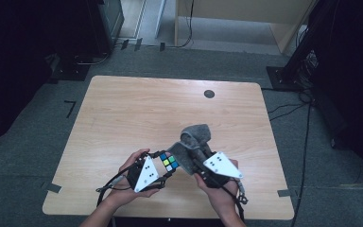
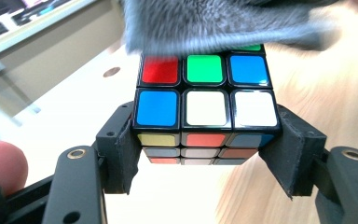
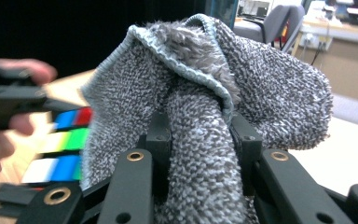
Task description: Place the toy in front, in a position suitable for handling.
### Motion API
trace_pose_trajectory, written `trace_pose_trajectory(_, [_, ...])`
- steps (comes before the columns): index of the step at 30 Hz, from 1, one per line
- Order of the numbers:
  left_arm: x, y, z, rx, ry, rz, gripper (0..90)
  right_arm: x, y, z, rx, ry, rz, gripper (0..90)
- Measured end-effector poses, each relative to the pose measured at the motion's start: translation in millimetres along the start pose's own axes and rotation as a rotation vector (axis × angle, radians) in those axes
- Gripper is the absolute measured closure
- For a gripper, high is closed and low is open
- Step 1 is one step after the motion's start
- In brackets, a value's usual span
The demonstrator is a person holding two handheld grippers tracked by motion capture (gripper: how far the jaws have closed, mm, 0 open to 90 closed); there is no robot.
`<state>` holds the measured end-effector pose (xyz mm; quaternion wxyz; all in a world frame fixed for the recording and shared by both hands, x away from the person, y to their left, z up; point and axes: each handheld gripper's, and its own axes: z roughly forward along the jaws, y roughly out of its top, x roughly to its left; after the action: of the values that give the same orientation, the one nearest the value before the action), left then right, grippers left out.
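- Jaws of left gripper [image 2: 205,154] clamp the Rubik's cube [image 2: 206,100] by two opposite sides, held above the table [image 1: 123,109] near its front edge, so the top face stays exposed for wiping.
- Right gripper [image 3: 200,140] jaws pinch a bunched grey microfibre cloth [image 3: 205,93], with a loose flap draped over the cube's far edge.
- Cloth looks blurred in the left gripper view; probably mid-wipe.

Scrambled puzzle cube [image 2: 205,109] held level, grey cloth [image 3: 200,93] draped over its far edge
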<state>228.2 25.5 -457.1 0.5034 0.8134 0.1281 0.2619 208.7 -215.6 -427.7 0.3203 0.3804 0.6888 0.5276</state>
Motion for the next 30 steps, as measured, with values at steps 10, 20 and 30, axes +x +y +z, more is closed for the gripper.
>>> trace_pose_trajectory(10, [4.1, 4.3, -12.2, -0.097, -0.055, -0.029, 34.6, -15.3, -16.1, 15.1, 0.043, 0.174, 0.156, 67.5])
trace_pose_trajectory(20, [11.1, 2.0, -13.4, -0.088, -0.045, -0.054, 34.6, -14.1, -7.9, 2.8, -0.066, 0.178, 0.144, 67.2])
trace_pose_trajectory(30, [21.2, 5.8, -23.7, -0.178, -0.071, -0.145, 34.6, -18.7, -23.7, 17.5, 0.039, 0.200, 0.171, 66.9])
